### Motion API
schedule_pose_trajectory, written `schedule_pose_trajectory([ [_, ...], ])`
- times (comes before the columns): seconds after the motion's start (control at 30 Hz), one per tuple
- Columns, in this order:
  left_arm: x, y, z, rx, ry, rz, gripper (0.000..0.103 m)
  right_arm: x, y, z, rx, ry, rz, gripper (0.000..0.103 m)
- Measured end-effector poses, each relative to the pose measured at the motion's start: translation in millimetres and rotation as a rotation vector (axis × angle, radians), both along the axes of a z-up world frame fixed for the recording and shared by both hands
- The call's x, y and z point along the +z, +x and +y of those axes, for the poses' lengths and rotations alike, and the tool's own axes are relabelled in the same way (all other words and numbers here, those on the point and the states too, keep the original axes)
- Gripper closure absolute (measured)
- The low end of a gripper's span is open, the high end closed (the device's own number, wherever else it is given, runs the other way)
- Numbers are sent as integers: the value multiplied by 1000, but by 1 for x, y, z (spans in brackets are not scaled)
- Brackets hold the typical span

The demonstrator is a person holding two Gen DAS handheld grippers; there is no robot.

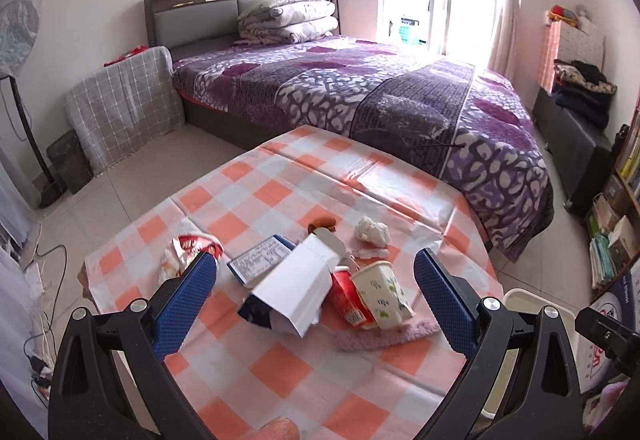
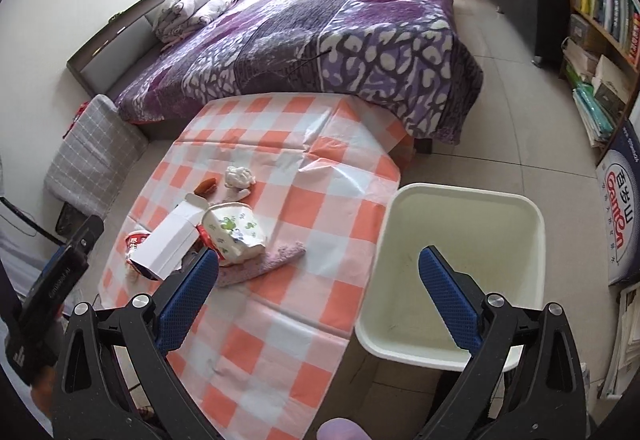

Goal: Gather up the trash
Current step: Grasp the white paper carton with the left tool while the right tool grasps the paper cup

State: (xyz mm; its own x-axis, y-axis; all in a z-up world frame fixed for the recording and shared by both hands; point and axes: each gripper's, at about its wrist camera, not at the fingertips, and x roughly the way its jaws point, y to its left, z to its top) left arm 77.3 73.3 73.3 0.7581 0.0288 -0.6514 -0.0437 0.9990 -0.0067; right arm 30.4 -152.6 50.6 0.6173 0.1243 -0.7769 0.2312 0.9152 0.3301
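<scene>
The left gripper (image 1: 316, 276) hung low over the tabletop (image 1: 280, 372), jaws spread wide and empty, the trash heaped just ahead between them: a white carton (image 1: 296, 280) lying across a red packet (image 1: 348, 298), a crushed cup (image 1: 384, 292) touching it, a pink cloth (image 1: 384, 336) beneath. Farther off sat a crumpled tissue (image 1: 372, 230). The right gripper (image 2: 318, 272), jaws likewise released, hovered between the tabletop edge and a white bin (image 2: 460, 200) standing just beside it on the floor.

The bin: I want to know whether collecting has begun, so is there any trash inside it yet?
No, the right wrist view shows the white bin holding nothing, with only its bare, slightly stained bottom.
</scene>
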Motion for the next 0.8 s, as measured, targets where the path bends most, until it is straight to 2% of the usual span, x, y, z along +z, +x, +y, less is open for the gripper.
schedule_pose_trajectory([
  [0.03, -2, 12, 7, -37, -23, 40, 7, 0, 9, 0, 12, 12, 18, 7],
  [0.1, -18, 37, 23, -44, -70, 178, 7, -6, 31, 2, 40, 44, 60, 7],
  [0.17, -39, 56, 31, -39, -62, 270, 7, -16, 49, 7, 57, 61, 94, 7],
  [0.3, -82, 85, 29, -18, 77, 414, 7, -41, 80, 18, 86, 78, 151, 7],
  [0.37, -93, 97, 20, -63, 114, 452, 7, -53, 92, 21, 89, 62, 184, 7],
  [0.5, -113, 117, 1, -146, 272, 538, 7, -59, 116, 37, 169, -7, 213, 7],
  [0.57, -121, 125, 2, -144, 290, 570, 9, -64, 123, 49, 217, -49, 221, 7],
  [0.6, -125, 127, 5, -143, 280, 590, 13, -67, 127, 52, 243, -57, 228, 7],
  [0.67, -135, 130, 11, -165, 232, 637, 40, -72, 133, 60, 288, -65, 238, 7],
  [0.73, -136, 126, 18, -185, 182, 635, 48, -78, 137, 69, 334, -62, 246, 7],
  [0.8, -130, 122, 23, -187, 150, 615, 63, -84, 141, 77, 361, -46, 250, 7],
])
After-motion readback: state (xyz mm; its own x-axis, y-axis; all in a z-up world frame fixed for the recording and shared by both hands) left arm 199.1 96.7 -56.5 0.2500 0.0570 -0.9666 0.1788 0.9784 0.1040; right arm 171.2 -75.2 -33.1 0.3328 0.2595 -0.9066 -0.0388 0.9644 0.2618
